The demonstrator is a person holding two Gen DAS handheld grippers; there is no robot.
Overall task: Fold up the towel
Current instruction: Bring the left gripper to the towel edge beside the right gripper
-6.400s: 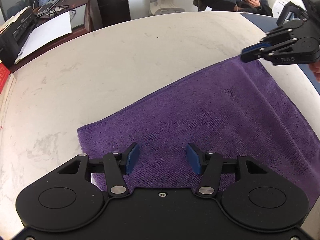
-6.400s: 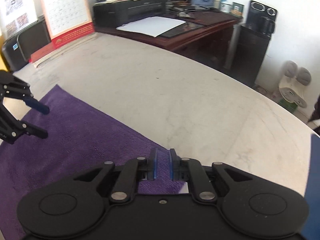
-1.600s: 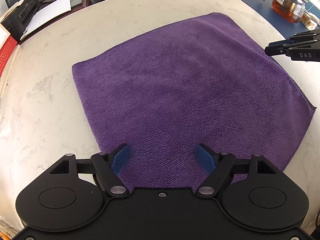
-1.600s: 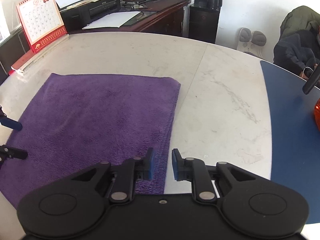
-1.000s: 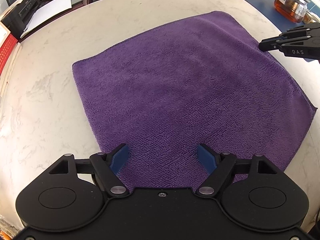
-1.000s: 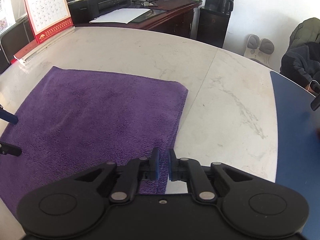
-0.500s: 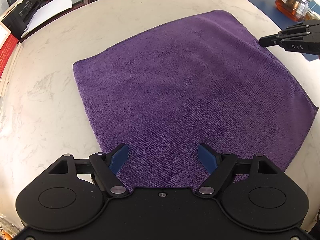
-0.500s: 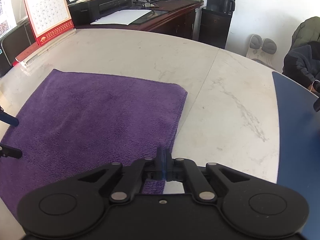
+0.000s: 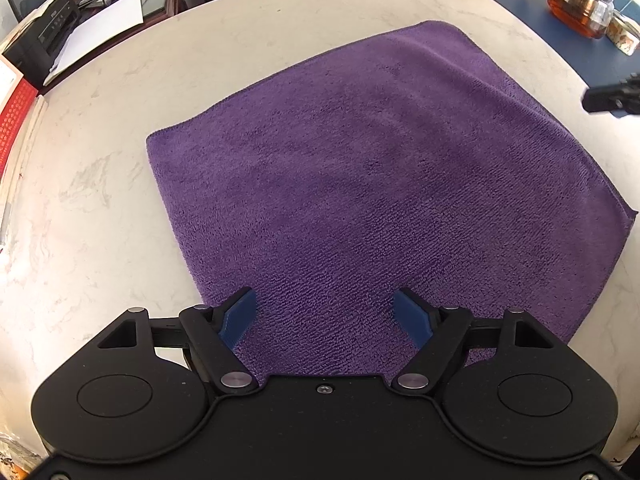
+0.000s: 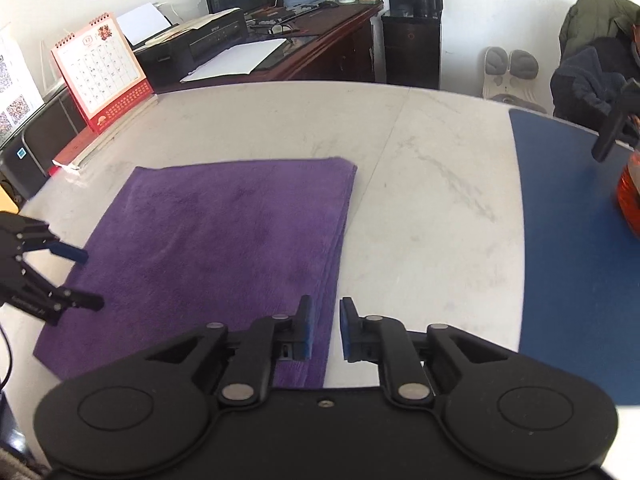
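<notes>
Purple terry towel [image 9: 372, 184] flat, already doubled, on pale marble table [image 10: 420, 168]. Your left gripper [image 9: 326, 314] gapes above near edge; right gripper [image 10: 325, 330] opening, empty, beside layered edge. Next: pinch corners for another fold.

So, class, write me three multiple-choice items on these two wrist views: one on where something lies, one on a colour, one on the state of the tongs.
1. Where does the glass teapot stand?
A. on the blue mat
B. on the towel
C. on the printer

2. What colour is the towel?
A. green
B. purple
C. white

3. How do the left tongs stand?
A. clamped on the towel's corner
B. shut on nothing
C. wide open above the towel

Answers:
1. A, the teapot sits on the blue surface beyond the towel's far corner.
2. B, the cloth is purple in both views.
3. C, a broad gap shows between the blue pads, with nothing pinched.
</notes>
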